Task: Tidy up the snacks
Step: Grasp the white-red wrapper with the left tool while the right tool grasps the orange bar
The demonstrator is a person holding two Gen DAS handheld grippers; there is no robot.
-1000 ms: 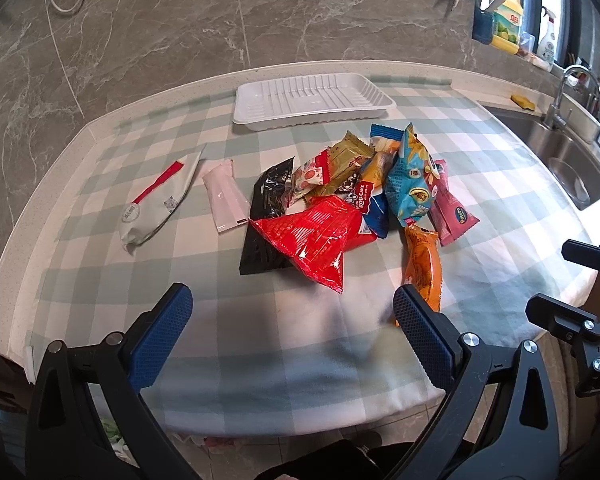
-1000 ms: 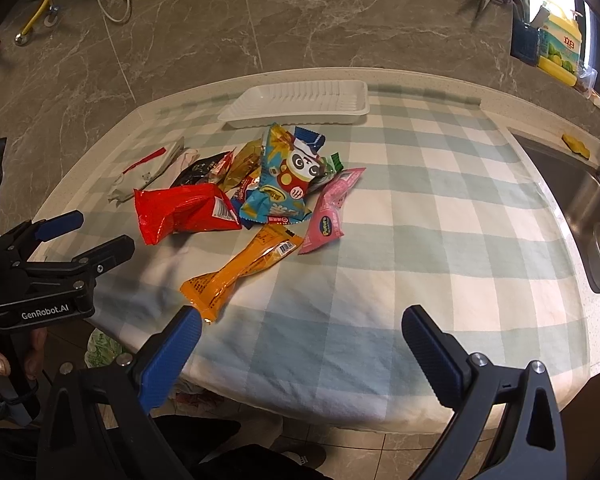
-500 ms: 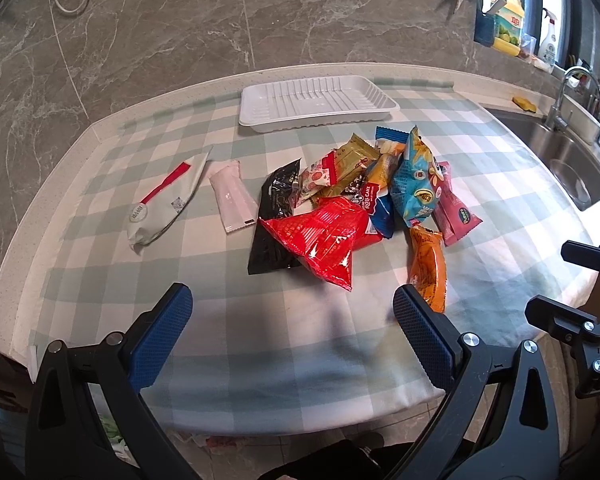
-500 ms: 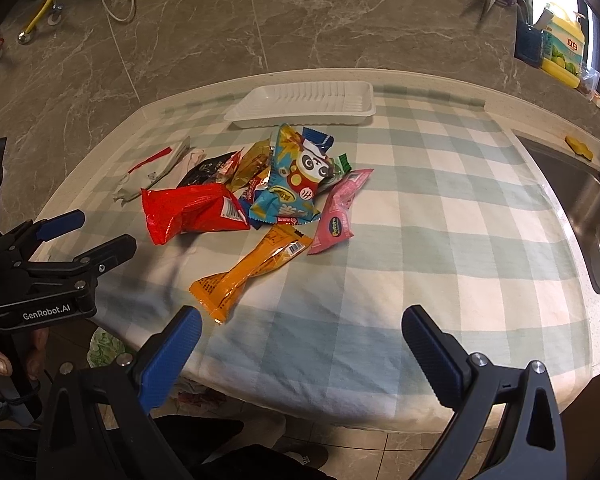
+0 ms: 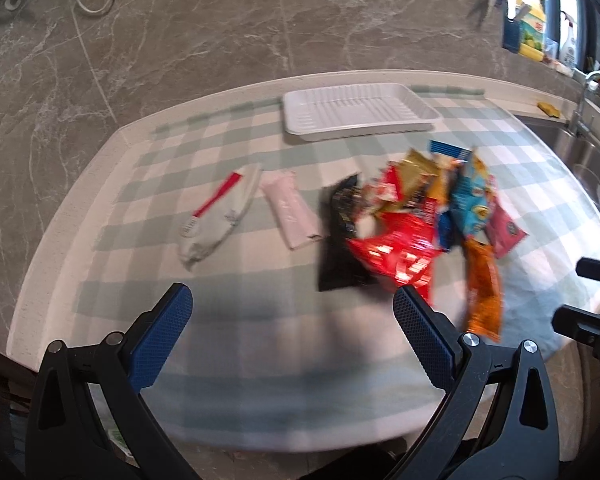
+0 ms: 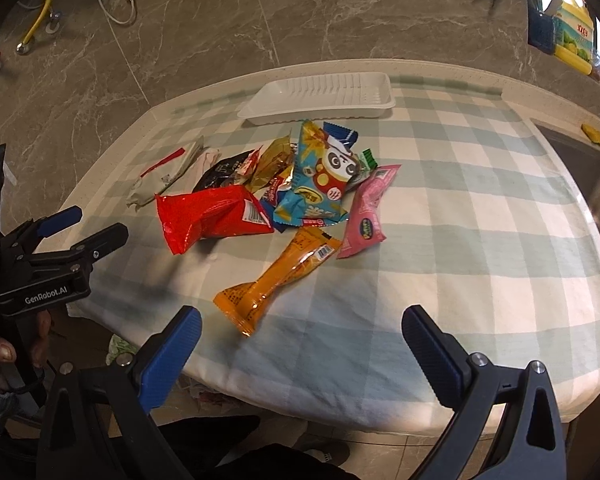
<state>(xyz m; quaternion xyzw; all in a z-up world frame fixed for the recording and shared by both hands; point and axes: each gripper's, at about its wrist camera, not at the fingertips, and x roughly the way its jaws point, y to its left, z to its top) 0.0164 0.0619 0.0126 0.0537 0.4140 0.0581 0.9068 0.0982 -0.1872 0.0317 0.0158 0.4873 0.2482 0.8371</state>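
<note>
Both the left hand-held gripper (image 5: 290,312) and right hand-held gripper (image 6: 300,330) hover released; snack packets (image 6: 284,196) lie heaped ahead, the white tray (image 6: 320,98) beyond awaiting them.

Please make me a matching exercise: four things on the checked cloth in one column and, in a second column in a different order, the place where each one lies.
Things
1. white tray
2. orange packet
3. pink packet
4. red bag

Places
A. nearest the table's front edge, in front of the pile
B. at the far edge, behind the pile, nothing in it
C. on the pile's left side in the right wrist view
D. on the pile's right side in the right wrist view

Pairs: 1-B, 2-A, 3-D, 4-C
</note>
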